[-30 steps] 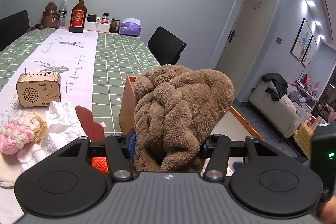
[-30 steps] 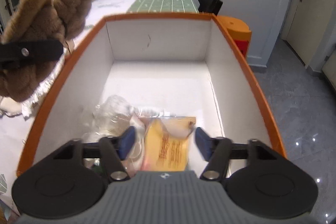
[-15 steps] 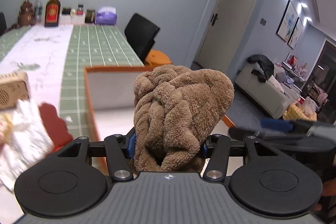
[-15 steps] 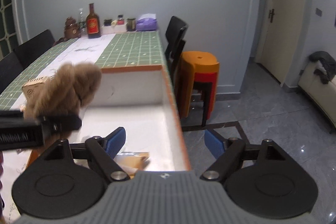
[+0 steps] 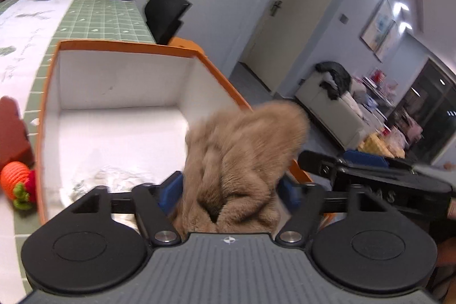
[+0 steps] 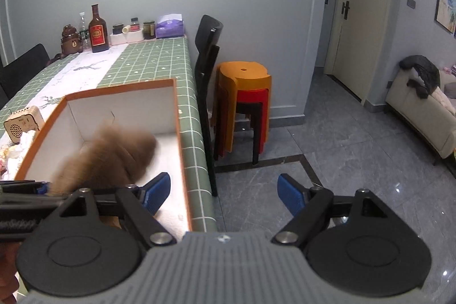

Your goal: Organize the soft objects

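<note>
Though motion blur smears the plush (image 5: pixel 242 158) and hides how firmly it is held, it sits between the left tongs' (image 5: pixel 230 191) blue pads, which press its sides, over the box's (image 5: pixel 122 47) right wall. The box floor is partly hidden behind it. The right tongs (image 6: pixel 223 191) stand wide apart, holding nothing, beside the box.
</note>
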A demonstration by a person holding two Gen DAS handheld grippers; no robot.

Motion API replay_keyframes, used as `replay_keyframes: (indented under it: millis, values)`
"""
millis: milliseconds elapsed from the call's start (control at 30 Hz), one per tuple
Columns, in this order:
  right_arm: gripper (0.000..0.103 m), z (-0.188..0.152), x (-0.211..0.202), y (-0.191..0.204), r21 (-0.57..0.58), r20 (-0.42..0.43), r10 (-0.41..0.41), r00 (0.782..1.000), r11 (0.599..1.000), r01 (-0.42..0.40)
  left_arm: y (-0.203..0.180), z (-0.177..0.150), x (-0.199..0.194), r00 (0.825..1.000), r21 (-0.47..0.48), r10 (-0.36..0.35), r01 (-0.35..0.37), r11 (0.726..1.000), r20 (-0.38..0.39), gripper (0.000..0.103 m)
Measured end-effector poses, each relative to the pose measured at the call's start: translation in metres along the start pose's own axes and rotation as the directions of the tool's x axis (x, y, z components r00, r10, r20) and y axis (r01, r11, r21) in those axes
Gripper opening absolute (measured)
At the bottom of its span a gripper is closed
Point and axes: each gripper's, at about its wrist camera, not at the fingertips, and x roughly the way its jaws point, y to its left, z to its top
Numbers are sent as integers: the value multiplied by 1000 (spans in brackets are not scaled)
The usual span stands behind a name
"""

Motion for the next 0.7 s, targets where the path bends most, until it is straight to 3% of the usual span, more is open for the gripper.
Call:
replay_keyframes:
  millis: [133, 267, 333, 433, 467, 500, 567, 700]
  values:
    - [81, 0, 0, -5, 10, 4, -16, 1000, 1000, 16, -13, -7, -8, 999, 104, 40, -38, 994, -10, 95]
    - [79, 1, -4, -7, 22, 28, -5, 1000, 1000, 4, -6, -6, -27, 997, 71, 58, -62, 996, 48, 95]
    - [74, 2, -6, -4, 9, 39, 25, 999, 1000, -25, -2, 0, -33, 991, 32, 119, -121, 992, 59, 95]
    - [57, 5, -7, 8, -67, 30, 84, 996, 994, -81, 8, 6, -39, 970, 2, 241, -241, 970, 35, 95]
    - [45, 7, -7, 13, -100, 31, 101, 994, 990, -98, 11, 6, -42, 962, -4, 272, -272, 962, 33, 93]
    - [29, 8, -6, 18, -118, 35, 110, 993, 987, -105, 13, 6, -46, 961, -4, 274, -274, 962, 41, 89]
    - [16, 13, -2, 27, -144, 11, 135, 991, 981, -132, 15, 6, -57, 965, -2, 257, -258, 966, 55, 90]
    - [10, 21, 14, 44, -217, -80, 184, 980, 956, -198, 13, 4, -73, 952, 14, 294, -296, 955, 87, 91]
